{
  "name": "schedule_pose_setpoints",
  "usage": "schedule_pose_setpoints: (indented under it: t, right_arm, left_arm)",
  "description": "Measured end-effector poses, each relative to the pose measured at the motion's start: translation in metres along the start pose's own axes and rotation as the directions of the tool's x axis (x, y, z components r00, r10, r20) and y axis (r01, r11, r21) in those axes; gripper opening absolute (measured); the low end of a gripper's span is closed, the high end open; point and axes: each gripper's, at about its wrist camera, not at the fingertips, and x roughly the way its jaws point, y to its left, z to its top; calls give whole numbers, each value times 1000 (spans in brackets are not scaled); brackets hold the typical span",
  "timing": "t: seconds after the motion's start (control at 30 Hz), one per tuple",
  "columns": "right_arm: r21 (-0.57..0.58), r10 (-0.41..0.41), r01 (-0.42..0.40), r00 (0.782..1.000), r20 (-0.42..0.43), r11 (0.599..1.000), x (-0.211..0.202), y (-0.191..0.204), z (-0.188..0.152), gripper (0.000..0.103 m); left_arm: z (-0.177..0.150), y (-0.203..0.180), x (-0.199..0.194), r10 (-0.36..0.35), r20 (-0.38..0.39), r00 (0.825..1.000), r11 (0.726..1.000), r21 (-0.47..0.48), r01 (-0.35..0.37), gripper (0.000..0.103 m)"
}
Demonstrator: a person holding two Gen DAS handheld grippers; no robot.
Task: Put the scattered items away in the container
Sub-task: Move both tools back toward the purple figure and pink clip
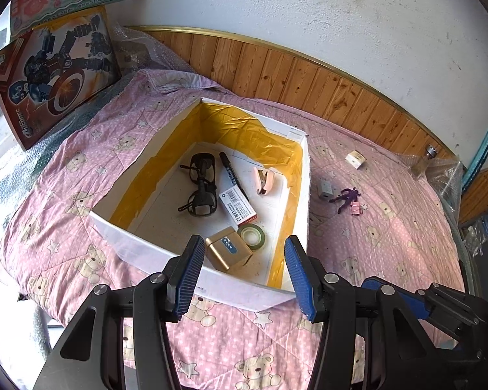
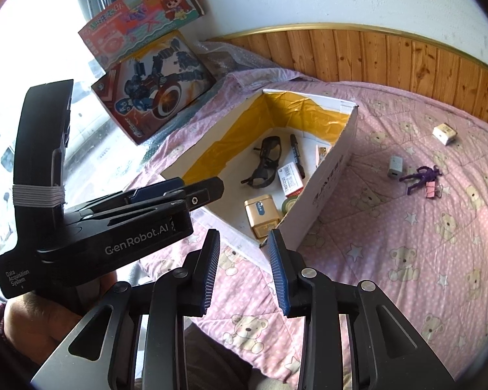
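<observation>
A white cardboard box (image 1: 140, 247) (image 2: 328, 175) with yellow tape inside sits on the pink quilt. In it lie dark glasses (image 1: 201, 185), a black marker (image 1: 232, 175), a pink stapler (image 1: 265, 180), a labelled pack (image 1: 239, 204), a green tape roll (image 1: 251, 235) and a gold tin (image 1: 227, 253) (image 2: 262, 216). Right of the box, loose on the quilt, are a white cube (image 1: 356, 159) (image 2: 444, 134), a grey adapter (image 1: 325, 190) (image 2: 395, 166), a purple figure (image 1: 345, 196) (image 2: 421, 177) and a pink binder clip (image 1: 358, 209) (image 2: 432, 190). My left gripper (image 1: 242, 253) hangs open and empty over the box's near wall. My right gripper (image 2: 242, 247) is open and empty at the box's near corner.
Two toy boxes (image 1: 55, 71) (image 2: 153, 87) lean against the wall at the back left. Bubble wrap and a small jar (image 1: 426, 159) lie at the quilt's far right edge. Wood panelling (image 1: 309, 81) runs behind. The quilt (image 2: 406, 276) stretches to the right.
</observation>
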Motion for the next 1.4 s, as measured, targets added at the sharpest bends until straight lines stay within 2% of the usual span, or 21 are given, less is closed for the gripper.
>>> schedule_pose_setpoints:
  t: [0.37,0.6,0.7,1.0,1.2,1.4]
  right_arm:
    - [144,-3,-8,997,73,990,-27,-31,-10,34]
    - [237,-11,-19,992,128,971,-40,-56,-12,34]
    - [262,-25,-8,992,123,965,-43,-72,-18,34]
    - [413,-39,-1,995,89,911,-31,-149,-38,37]
    - [495,-63,31,997,48,868,-18,-200,-52,37]
    - [561,-90,58,996,28,826,2,-248,-44,38]
  left_arm:
    - [-12,-30,-26,-92,14,996,994,64,91,53]
    - [-14,-44,-29,-143,-7,990,986,84,143,54]
    - [-13,-52,-25,-154,-12,988,985,79,154,54]
    - [-14,-96,22,-184,-107,977,974,112,195,54]
    - [-17,-124,76,-220,-201,955,965,99,243,54]
    - [-4,-147,124,-217,-260,941,961,110,253,54]
